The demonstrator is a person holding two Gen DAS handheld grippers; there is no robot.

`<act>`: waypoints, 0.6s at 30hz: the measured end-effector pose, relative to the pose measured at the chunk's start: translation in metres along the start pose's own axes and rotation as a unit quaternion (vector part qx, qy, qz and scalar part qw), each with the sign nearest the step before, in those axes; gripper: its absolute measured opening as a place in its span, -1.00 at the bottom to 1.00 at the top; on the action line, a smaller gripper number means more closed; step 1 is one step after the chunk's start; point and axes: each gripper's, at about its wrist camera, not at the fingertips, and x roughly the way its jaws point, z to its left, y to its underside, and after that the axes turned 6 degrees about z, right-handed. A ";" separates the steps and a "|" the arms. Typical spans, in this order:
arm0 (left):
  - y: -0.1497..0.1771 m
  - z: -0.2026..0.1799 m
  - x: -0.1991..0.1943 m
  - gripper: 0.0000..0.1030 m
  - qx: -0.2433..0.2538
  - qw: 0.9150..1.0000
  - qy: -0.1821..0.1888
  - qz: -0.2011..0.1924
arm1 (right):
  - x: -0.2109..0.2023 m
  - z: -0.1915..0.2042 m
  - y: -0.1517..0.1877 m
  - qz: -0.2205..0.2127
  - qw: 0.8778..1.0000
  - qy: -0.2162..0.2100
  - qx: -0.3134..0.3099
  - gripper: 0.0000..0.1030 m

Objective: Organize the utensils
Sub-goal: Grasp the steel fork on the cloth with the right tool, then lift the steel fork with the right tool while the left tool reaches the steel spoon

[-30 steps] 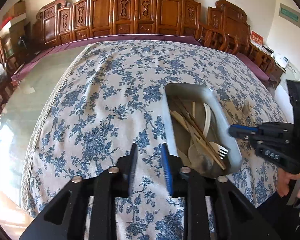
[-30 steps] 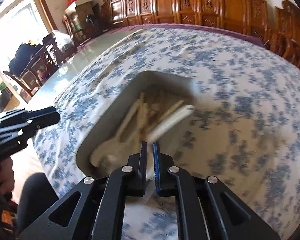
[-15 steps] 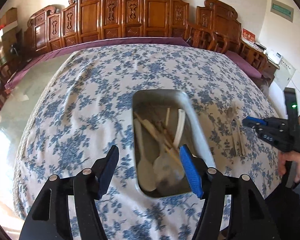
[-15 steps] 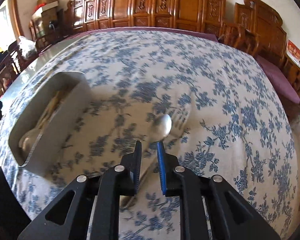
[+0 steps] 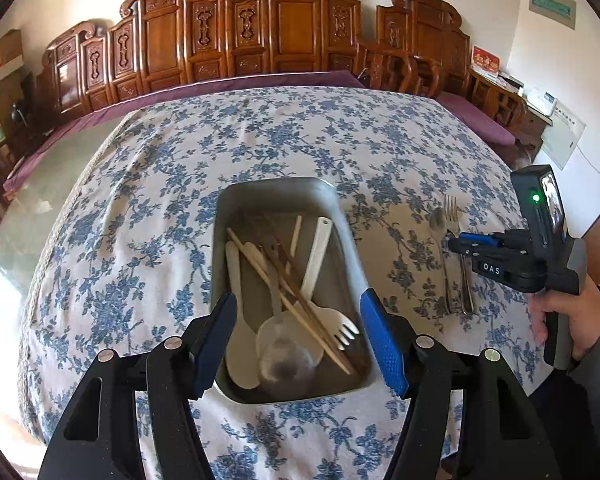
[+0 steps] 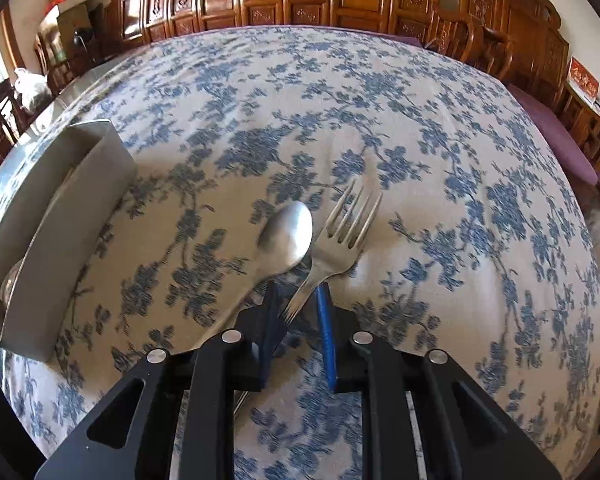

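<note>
A metal tray (image 5: 276,186) on the flowered tablecloth holds white plastic spoons (image 5: 318,252), a white plastic fork (image 5: 340,326), wooden chopsticks (image 5: 292,280) and a clear spoon (image 5: 284,352). My left gripper (image 5: 296,300) is open wide above the tray's near end, with nothing touching its pads. To the right of the tray (image 6: 60,232) a metal spoon (image 6: 290,232) and a metal fork (image 6: 348,232) lie side by side on the cloth. My right gripper (image 6: 298,292) hovers low over them, its jaws slightly apart. The fork's handle runs between the fingers without being pinched.
Carved wooden chairs (image 5: 292,28) line the table's far side beyond a purple cloth edge (image 5: 260,82). Bare glass tabletop (image 5: 40,200) shows at the left. A person's hand (image 5: 576,320) holds the right gripper (image 5: 460,240) near the table's right edge.
My left gripper opened wide and shifted until the tray sits centred between its fingers. My right gripper swung from the tray over to the metal spoon and fork, dropped lower and parted its jaws slightly.
</note>
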 end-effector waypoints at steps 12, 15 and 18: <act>-0.010 -0.047 0.012 0.19 0.031 0.999 0.018 0.003 | -0.007 -0.040 0.015 0.011 1.000 0.005 -0.025 -0.82; -0.012 -0.057 0.017 0.19 0.037 0.999 0.019 0.005 | -0.007 -0.048 0.018 0.001 1.000 -0.009 -0.014 -0.83; -0.015 -0.066 0.022 0.19 0.038 0.999 0.020 0.006 | -0.007 -0.047 0.020 -0.011 1.000 -0.002 -0.019 -0.83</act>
